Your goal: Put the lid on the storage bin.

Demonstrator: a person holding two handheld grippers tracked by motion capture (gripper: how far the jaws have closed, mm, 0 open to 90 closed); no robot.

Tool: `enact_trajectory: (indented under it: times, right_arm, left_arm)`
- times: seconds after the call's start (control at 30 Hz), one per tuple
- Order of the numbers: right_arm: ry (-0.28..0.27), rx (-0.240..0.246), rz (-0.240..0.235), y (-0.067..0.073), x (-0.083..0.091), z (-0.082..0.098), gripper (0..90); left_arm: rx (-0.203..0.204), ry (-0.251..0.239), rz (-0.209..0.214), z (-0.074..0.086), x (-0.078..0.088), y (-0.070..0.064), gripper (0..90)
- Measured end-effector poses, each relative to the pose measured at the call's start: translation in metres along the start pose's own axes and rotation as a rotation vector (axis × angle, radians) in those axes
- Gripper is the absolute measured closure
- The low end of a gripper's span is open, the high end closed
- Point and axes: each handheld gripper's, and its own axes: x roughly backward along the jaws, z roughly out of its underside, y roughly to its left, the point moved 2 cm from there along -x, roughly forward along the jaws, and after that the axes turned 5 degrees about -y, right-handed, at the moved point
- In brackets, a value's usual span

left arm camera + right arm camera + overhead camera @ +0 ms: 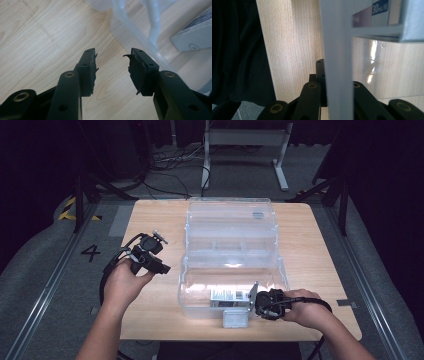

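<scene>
while my right tool [254, 298] pinches the clear box [232, 251]'s near wall, my left tool [159, 265] hangs spread and empty; the carton [227, 296], probably the target, lies to its right.

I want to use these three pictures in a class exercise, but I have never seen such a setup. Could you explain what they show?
A person sits at a light wooden table and holds a black two-jaw gripper in each hand. One picture looks down from above; the other two come from cameras riding on the grippers. On the table stands a clear plastic storage box with its lid open and a small white carton inside. The right gripper is shut on the box's front wall. The left gripper hangs open beside the box, holding nothing.
</scene>
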Motion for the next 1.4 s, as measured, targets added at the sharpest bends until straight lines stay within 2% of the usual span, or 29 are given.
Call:
enact_trajectory:
  times: [0.03,0.23,0.3,0.33,0.47,0.53,0.7,0.93,1.03,1.1,1.23,1.3,1.4]
  right_arm:
    - [0.001,-0.001,0.002,0.0,0.0,0.0,86.5]
    - [-0.002,-0.004,-0.001,0.0,0.0,0.0,86.5]
    - [-0.001,0.001,0.004,0.0,0.0,0.0,86.5]
    - [-0.009,0.007,0.007,0.0,0.0,0.0,86.5]
    - [-0.001,0.0,0.0,0.0,0.0,0.0,86.5]
    - [-0.003,-0.002,-0.004,0.0,0.0,0.0,86.5]
    - [-0.006,-0.007,-0.004,0.0,0.0,0.001,86.5]
    - [-0.01,-0.016,-0.005,-0.001,0.0,0.0,86.4]
    - [-0.008,-0.024,-0.015,-0.001,0.0,0.0,86.4]
    - [-0.01,-0.02,-0.016,-0.002,0.0,0.0,86.4]
    - [-0.01,-0.019,-0.017,-0.002,0.0,0.0,86.3]
    - [-0.013,-0.015,-0.017,-0.003,0.0,0.0,86.3]
    - [-0.006,-0.021,-0.019,-0.002,0.0,0.0,86.3]
  left_arm:
    - [-0.017,-0.012,0.021,-0.005,0.003,-0.003,56.0]
    - [-0.063,-0.012,0.02,-0.024,0.009,-0.01,56.0]
    - [-0.08,-0.013,0.017,-0.03,0.011,-0.012,53.6]
    - [-0.094,-0.016,0.021,-0.037,0.011,-0.012,53.4]
    - [-0.101,-0.015,0.028,-0.046,0.011,-0.013,52.9]
    - [-0.126,-0.014,0.033,-0.054,0.012,-0.016,52.9]
    - [-0.159,-0.008,0.044,-0.065,0.011,-0.02,54.1]
    - [-0.228,-0.007,0.038,-0.084,0.011,-0.028,54.3]
    - [-0.24,-0.015,-0.002,-0.092,0.012,-0.029,52.6]
    - [-0.253,-0.027,0.01,-0.097,0.013,-0.03,51.7]
    - [-0.297,-0.027,0.009,-0.105,0.012,-0.029,50.5]
    - [-0.294,-0.028,-0.006,-0.108,0.01,-0.028,51.4]
    - [-0.311,-0.033,0.002,-0.113,0.007,-0.026,51.4]
